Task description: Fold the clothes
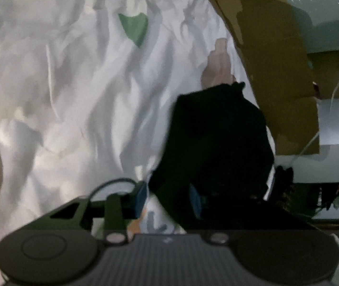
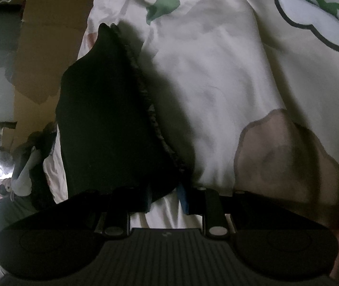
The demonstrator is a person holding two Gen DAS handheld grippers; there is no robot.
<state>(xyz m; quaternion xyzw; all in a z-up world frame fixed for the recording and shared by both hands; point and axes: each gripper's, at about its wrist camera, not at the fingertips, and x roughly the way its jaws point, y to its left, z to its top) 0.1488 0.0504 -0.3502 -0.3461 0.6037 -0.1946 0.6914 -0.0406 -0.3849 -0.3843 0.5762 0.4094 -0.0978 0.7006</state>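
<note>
1. A white printed sheet [image 2: 217, 83] covers the bed, wrinkled, with green and pink patches.
2. A black garment [image 2: 107, 124] lies on the sheet near its edge, beside brown cardboard [image 1: 276, 71].
3. The left hand-held gripper [image 1: 169, 201] pinches the garment's edge.
4. The right hand-held gripper [image 2: 166, 199] pinches its other end.

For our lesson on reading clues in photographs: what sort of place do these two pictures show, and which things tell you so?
Probably a bedroom at home, though that is a guess. A rumpled white printed bedsheet fills both views, a black garment lies on it, and a torn cardboard box stands beside.
</note>
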